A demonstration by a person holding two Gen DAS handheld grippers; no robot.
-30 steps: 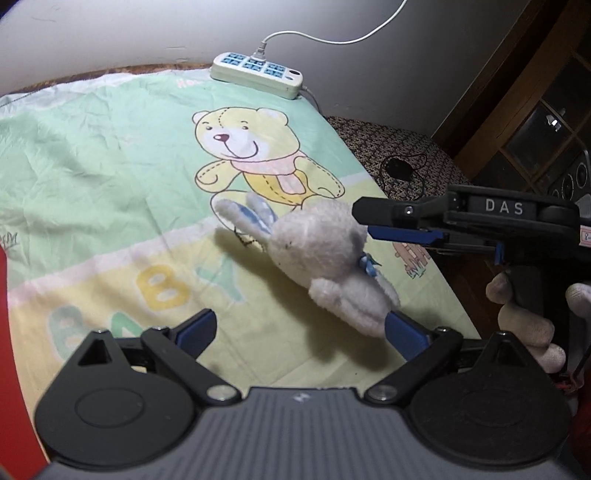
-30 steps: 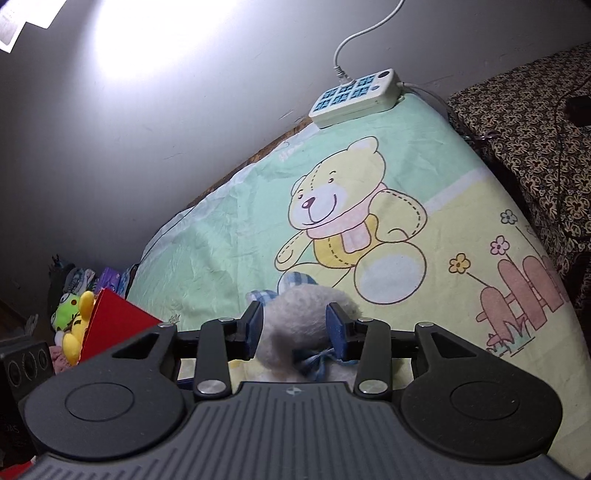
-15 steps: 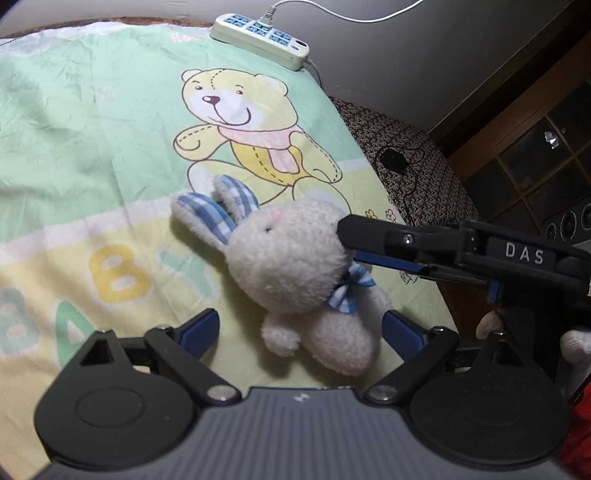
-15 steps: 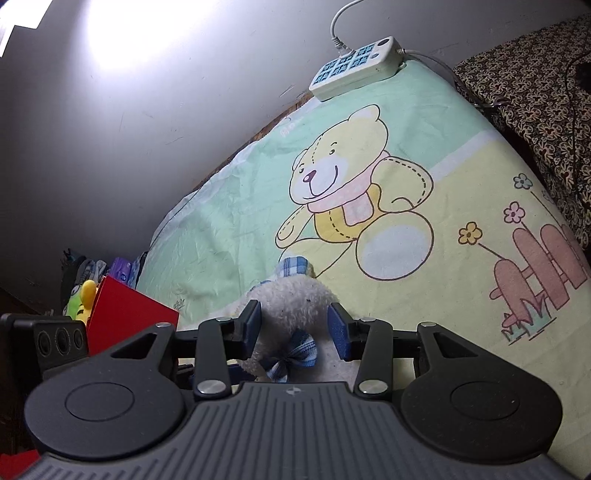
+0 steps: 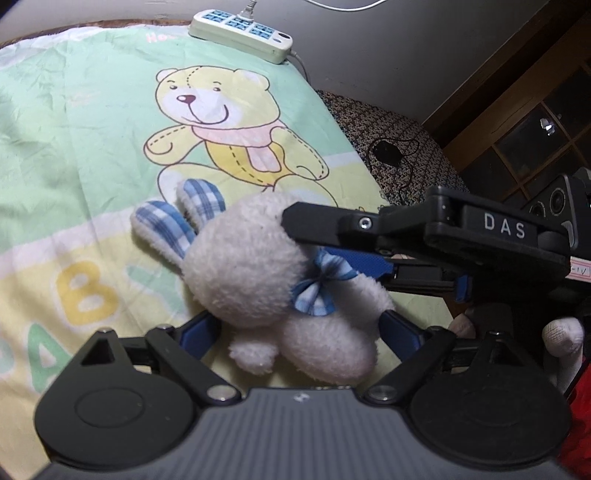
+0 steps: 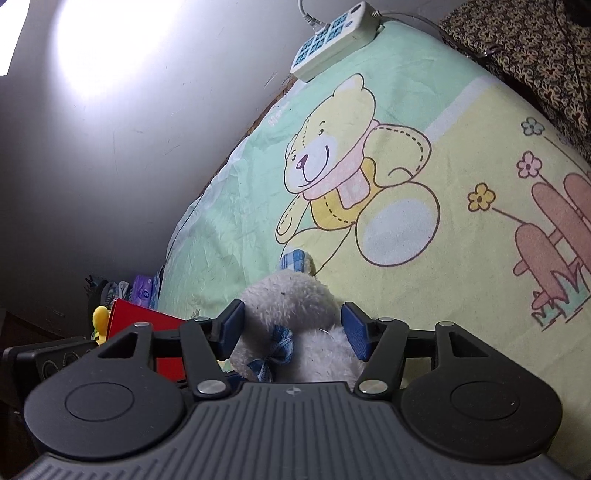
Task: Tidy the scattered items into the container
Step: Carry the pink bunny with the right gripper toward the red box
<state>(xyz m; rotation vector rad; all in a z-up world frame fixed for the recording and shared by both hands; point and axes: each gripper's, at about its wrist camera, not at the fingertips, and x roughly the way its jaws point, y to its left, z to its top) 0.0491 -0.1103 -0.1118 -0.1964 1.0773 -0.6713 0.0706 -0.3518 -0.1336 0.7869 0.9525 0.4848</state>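
Observation:
A white plush bunny (image 5: 251, 266) with blue checked ears and a blue bow lies on the bear-print blanket (image 5: 92, 122). My left gripper (image 5: 299, 328) straddles its lower body, jaws wide and closing, with the blue pads beside the plush and not visibly pressing. My right gripper (image 6: 293, 328) has the bunny (image 6: 291, 295) between its pads at the neck. Its jaws are opening and the right pad stands off the fur. One of its fingers (image 5: 332, 225) crosses over the bunny's head from the right. A red box (image 6: 144, 321) sits low at the left.
A white power strip (image 5: 240, 33) lies at the blanket's far edge by the wall. A dark patterned cloth (image 5: 399, 140) with a black charger lies to the right, a wooden glass-paned cabinet (image 5: 535, 122) behind. A gloved hand (image 5: 561, 332) holds the right gripper. A yellow toy (image 6: 99, 317) sits by the box.
The bunny has come down onto the blanket with the right gripper, whose jaws have widened off it. My left gripper has moved in until the bunny lies between its fingers.

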